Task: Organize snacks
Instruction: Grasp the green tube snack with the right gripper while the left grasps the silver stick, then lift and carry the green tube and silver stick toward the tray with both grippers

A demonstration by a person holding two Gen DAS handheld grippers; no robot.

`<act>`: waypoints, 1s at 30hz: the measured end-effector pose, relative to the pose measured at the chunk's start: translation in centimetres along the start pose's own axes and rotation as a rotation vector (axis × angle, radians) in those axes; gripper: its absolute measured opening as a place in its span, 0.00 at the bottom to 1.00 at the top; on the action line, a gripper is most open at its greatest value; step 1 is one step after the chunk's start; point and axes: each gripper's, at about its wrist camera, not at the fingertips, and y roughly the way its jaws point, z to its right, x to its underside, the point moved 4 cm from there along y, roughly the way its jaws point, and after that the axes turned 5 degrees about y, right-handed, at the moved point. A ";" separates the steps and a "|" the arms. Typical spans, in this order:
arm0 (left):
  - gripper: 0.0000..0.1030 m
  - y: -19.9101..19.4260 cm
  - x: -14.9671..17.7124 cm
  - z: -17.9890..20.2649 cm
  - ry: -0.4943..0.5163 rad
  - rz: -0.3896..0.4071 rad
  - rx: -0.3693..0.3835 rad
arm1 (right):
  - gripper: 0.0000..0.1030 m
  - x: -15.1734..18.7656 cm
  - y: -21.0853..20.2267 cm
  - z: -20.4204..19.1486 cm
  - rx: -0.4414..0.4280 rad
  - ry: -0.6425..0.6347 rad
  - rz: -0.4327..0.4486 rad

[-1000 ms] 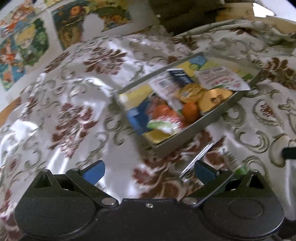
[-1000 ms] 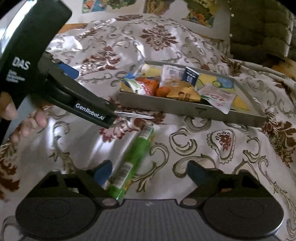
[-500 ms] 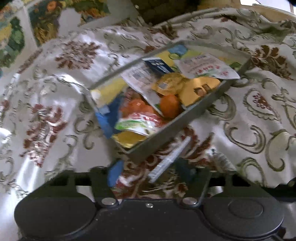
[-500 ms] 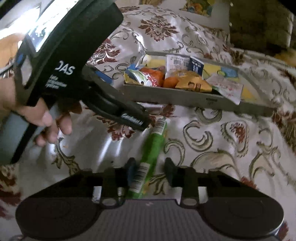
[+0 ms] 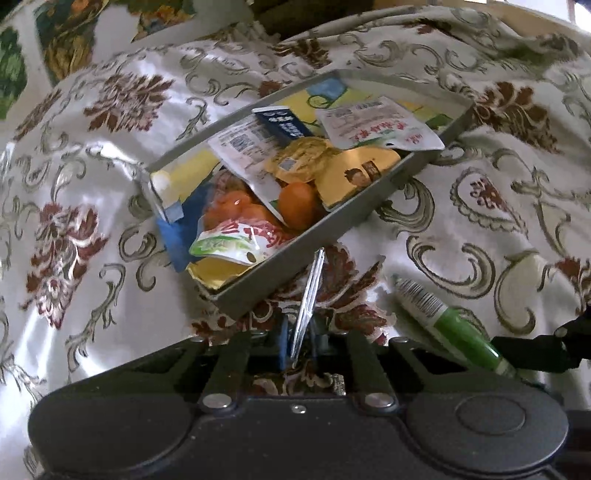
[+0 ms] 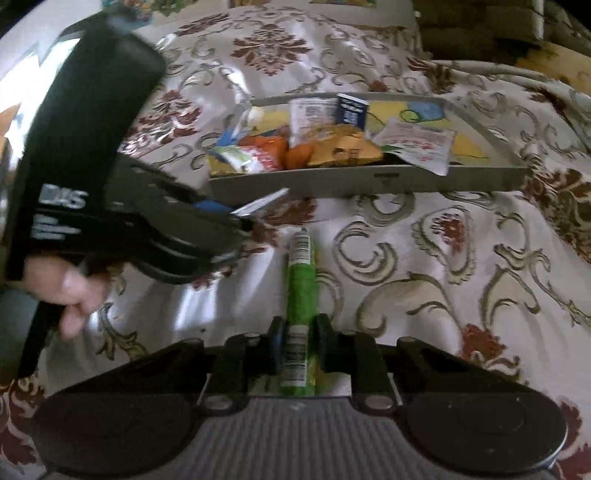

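A grey tray (image 5: pixel 325 225) (image 6: pixel 369 181) full of snack packets and orange fruits lies on the patterned cloth. My left gripper (image 5: pixel 297 339) is shut on a thin silver packet (image 5: pixel 308 299), seen edge-on, just in front of the tray's near wall; it also shows in the right wrist view (image 6: pixel 262 201). My right gripper (image 6: pixel 299 347) is shut on a long green snack stick (image 6: pixel 301 291), which lies on the cloth pointing at the tray. The green snack stick also shows in the left wrist view (image 5: pixel 450 325).
The white cloth with brown floral pattern (image 6: pixel 443 258) covers the whole surface and is rumpled. Colourful floor mats (image 5: pixel 66 33) lie beyond it. My left gripper body and the hand (image 6: pixel 74 288) fill the left of the right wrist view.
Both grippers closed: the left one on the silver packet, the right one on the green stick. The left gripper moved in toward the tray's front wall.
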 end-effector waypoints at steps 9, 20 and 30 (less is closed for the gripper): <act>0.18 1.6 -0.3 -0.4 -0.039 0.006 0.010 | 0.20 -0.7 1.0 1.7 -0.037 0.075 0.029; 0.14 1.8 -0.7 -0.4 -0.106 -0.001 0.013 | 0.19 -1.5 2.3 2.1 -0.050 0.144 0.032; 0.05 -1.3 -0.2 -0.6 -0.243 0.007 0.025 | 0.19 -1.5 0.6 4.2 -0.088 0.265 0.042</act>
